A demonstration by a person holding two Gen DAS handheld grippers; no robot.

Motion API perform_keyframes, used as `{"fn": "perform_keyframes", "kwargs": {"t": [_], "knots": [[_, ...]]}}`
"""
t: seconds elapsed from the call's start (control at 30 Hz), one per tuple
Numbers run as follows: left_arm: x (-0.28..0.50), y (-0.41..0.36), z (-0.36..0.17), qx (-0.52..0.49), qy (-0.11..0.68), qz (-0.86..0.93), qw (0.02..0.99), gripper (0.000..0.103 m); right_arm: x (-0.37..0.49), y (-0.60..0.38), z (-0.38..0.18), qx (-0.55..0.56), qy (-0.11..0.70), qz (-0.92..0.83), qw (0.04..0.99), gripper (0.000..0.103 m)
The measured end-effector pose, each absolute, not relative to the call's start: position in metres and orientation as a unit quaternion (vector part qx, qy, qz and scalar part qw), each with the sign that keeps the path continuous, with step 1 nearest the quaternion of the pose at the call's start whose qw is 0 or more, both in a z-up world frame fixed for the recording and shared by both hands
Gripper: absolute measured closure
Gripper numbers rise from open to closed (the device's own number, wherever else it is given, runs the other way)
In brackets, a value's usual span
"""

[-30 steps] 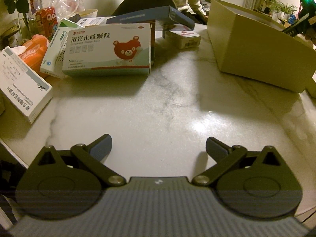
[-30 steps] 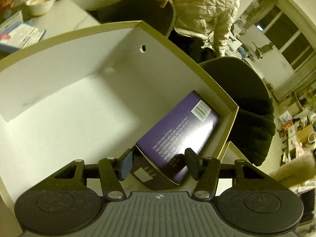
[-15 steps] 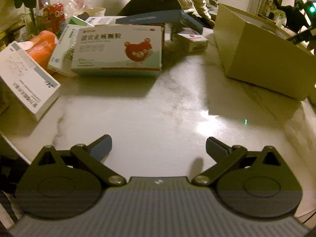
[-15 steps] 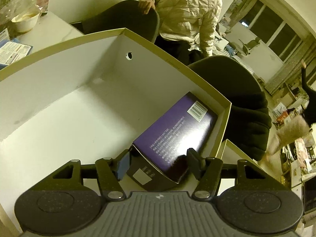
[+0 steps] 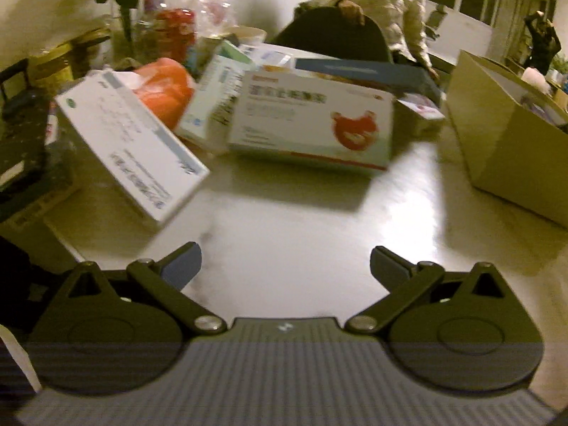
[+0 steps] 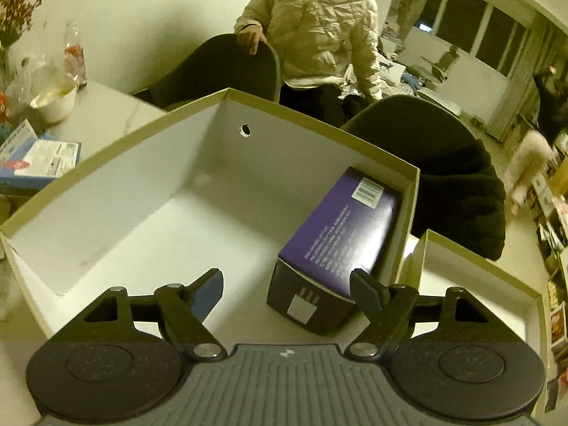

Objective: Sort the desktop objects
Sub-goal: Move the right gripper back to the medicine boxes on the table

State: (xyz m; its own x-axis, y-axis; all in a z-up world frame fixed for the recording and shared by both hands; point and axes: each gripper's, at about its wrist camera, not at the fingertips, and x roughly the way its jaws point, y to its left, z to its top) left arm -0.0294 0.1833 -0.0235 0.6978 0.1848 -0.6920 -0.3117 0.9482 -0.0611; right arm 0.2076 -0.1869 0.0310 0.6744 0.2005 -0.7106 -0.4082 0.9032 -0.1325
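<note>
In the right wrist view a purple box (image 6: 340, 234) lies in the right corner of an open cardboard box (image 6: 142, 131) with white inner walls. My right gripper (image 6: 285, 280) hovers over the near end of the purple box. Its jaws are opening and stand apart from the box's sides, pressing on nothing. My left gripper (image 5: 284, 259) is open and empty above the pale marble table (image 5: 301, 220). Beyond it lie a white box with a red bear (image 5: 312, 120), a tilted white medicine box (image 5: 131, 142) and a green-and-white box (image 5: 216, 96). The picture is blurred.
An orange packet (image 5: 167, 85), a flat blue box (image 5: 358, 71) and a small carton (image 5: 419, 106) crowd the far side. The cardboard box (image 5: 504, 142) stands at the right. A second open box (image 6: 479, 284) sits beside it. A person in a cream jacket (image 6: 319, 28) sits behind dark chairs (image 6: 220, 71).
The right jaws have spread away from the purple box, which stays in the cardboard box, and the gripper has pulled back and rolled. The left gripper has swung towards the pile of boxes.
</note>
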Motion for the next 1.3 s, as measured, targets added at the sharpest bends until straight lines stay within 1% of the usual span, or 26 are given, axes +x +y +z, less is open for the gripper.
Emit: {"fn": "perform_keyframes", "kwargs": {"t": [0.1,0.3,0.4,0.7,0.77,0.9,1.1,1.2,1.3], "knots": [[-0.027,0.189,-0.019,-0.087,0.356,0.139,0.920,0.000,0.197,-0.192,0.037,-0.115,0.366,0.174,0.907,0.020],[-0.012,0.189,-0.008,-0.043,0.326,0.130,0.935,0.000,0.167,-0.196,0.050,-0.075,0.351,0.192,0.914,0.019],[-0.003,0.193,-0.006,-0.030,0.323,0.123,0.938,0.000,0.147,-0.196,0.056,-0.055,0.338,0.213,0.915,0.018],[0.017,0.213,-0.003,-0.031,0.313,0.095,0.944,0.000,0.095,-0.182,0.069,-0.015,0.304,0.272,0.913,0.019],[0.020,0.218,-0.002,-0.034,0.307,0.083,0.948,0.000,0.085,-0.173,0.069,-0.005,0.298,0.294,0.908,0.021],[0.030,0.228,-0.003,-0.045,0.305,0.056,0.950,0.000,0.071,-0.145,0.062,0.015,0.295,0.334,0.895,0.031],[0.046,0.239,-0.004,-0.068,0.305,0.023,0.949,0.000,0.068,-0.084,0.044,0.055,0.303,0.405,0.861,0.039],[0.052,0.241,-0.004,-0.070,0.308,0.018,0.949,0.000,0.077,-0.052,0.033,0.089,0.317,0.424,0.844,0.048],[0.055,0.243,-0.003,-0.067,0.311,0.016,0.948,0.000,0.085,-0.020,0.019,0.100,0.335,0.423,0.836,0.049]]}}
